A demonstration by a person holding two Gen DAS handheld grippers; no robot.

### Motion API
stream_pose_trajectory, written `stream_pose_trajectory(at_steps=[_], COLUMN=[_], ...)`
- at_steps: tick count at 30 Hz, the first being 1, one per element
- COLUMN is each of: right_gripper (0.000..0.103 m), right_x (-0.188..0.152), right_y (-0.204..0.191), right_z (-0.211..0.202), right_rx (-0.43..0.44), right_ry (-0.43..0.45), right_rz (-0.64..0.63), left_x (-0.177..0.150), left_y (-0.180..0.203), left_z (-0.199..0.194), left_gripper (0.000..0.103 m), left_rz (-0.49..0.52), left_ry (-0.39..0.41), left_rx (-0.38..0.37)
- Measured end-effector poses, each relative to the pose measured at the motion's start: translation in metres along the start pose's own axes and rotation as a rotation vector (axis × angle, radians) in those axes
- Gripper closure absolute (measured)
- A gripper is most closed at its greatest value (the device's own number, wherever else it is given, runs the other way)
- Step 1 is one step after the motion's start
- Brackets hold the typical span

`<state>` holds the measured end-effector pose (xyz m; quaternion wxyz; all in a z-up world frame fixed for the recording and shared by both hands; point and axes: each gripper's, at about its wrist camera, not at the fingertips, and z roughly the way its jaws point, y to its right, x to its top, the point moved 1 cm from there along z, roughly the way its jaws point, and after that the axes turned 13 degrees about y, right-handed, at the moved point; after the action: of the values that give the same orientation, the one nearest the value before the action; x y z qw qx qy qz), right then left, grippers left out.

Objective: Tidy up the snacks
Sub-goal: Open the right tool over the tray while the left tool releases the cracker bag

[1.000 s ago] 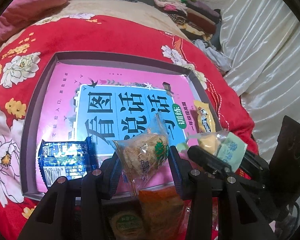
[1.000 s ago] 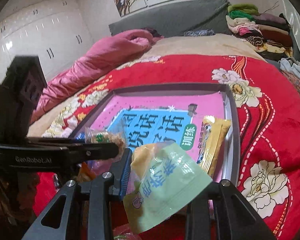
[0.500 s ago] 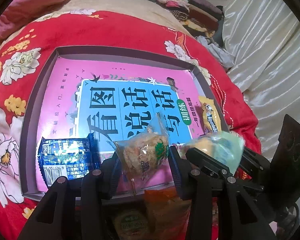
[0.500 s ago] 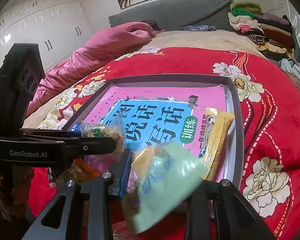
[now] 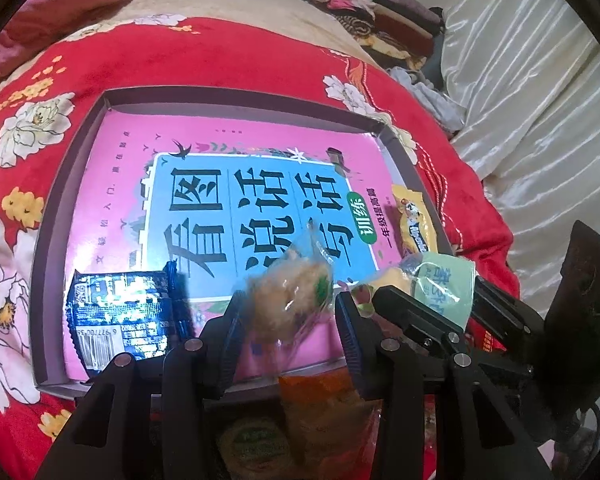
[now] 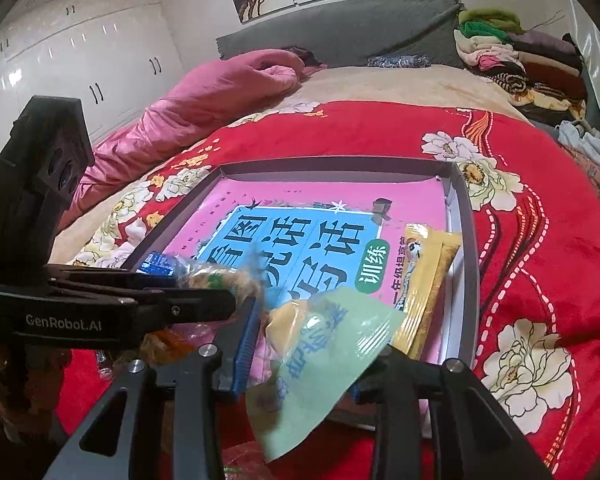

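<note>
tray (image 5: 62,184): shallow grey box on the red floral bedspread (image 5: 228,56), lined w/ a pink-and-blue booklet (image 5: 236,184); judging by the task, it's the sorting spot.
already in tray: dark blue packet (image 5: 118,312) at near left corner, yellow packet (image 6: 428,276) along the right wall, well apart (looks like each gets its own place).
left gripper (image 5: 286,320): jaws narrow, pinching a clear puffed-snack bag (image 5: 292,300) above the tray's near edge; bag blurred, prob. swinging.
right gripper (image 6: 302,368): jaws opening; pale green packet (image 6: 324,360) between them, tilted, low over near right part of tray just beside the yellow one. Can't tell if the pads press on it.
left over: orange bag (image 5: 324,416) + others outside the tray, below the grippers, not yet sorted.
</note>
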<state>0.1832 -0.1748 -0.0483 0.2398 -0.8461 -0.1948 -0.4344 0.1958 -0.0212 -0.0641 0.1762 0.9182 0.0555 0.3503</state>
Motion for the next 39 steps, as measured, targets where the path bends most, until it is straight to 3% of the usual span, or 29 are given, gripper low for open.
stream_pose_trajectory(at_steps=[30,39], right_gripper=[0.06,0.056], right_x=[0.01,0.013], right_y=[0.016,0.018], right_z=[-0.019,-0.024], right_rx=[-0.047,-0.044], right_ry=[0.078,0.103], right_rz=[0.058,0.072], left_x=[0.0,0.004], left_y=[-0.004,-0.007], left_z=[-0.013,-0.021], left_gripper=[0.056,0.048], left_rz=[-0.016,-0.03], left_ry=[0.017,0.039], left_rx=[0.014,0.02])
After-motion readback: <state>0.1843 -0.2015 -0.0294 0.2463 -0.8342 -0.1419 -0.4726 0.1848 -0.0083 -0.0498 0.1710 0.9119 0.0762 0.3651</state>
